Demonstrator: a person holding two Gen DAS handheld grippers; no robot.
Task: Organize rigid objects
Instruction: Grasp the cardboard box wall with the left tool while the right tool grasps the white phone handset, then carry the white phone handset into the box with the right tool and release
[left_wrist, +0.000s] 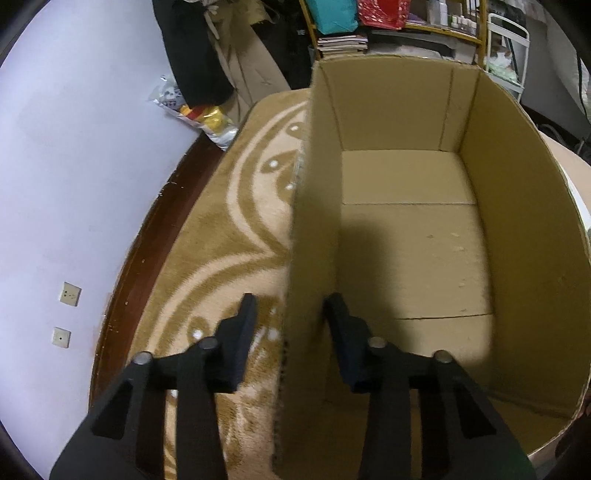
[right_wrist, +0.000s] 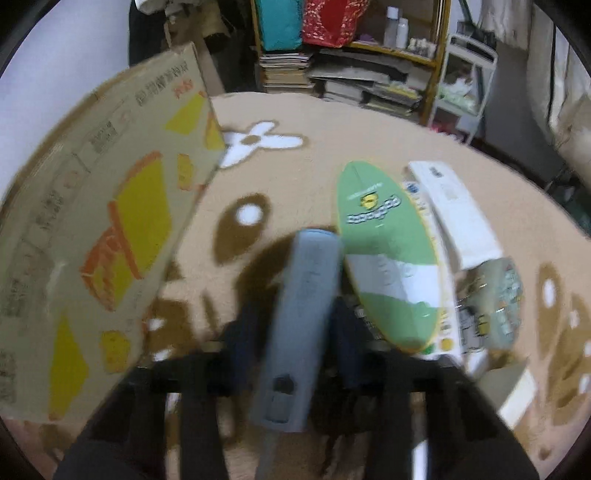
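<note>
Cardboard box (left_wrist: 406, 236) printing blurs unreadable. Your left gripper (left_wrist: 290, 314) straddles its wall, jaws apart; your right gripper (right_wrist: 295, 325) clamps a grey remote (right_wrist: 299, 317), green package (right_wrist: 384, 251) at two o'clock, on patterned carpet (right_wrist: 295, 184).

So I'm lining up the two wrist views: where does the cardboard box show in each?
Left wrist: the cardboard box fills the centre and right, seen from above, open and empty; the left gripper straddles its near wall.
Right wrist: only its printed outer side shows, at the left edge.
Shared landmark: the yellow-framed shelf holding the teal and red packages.
</note>
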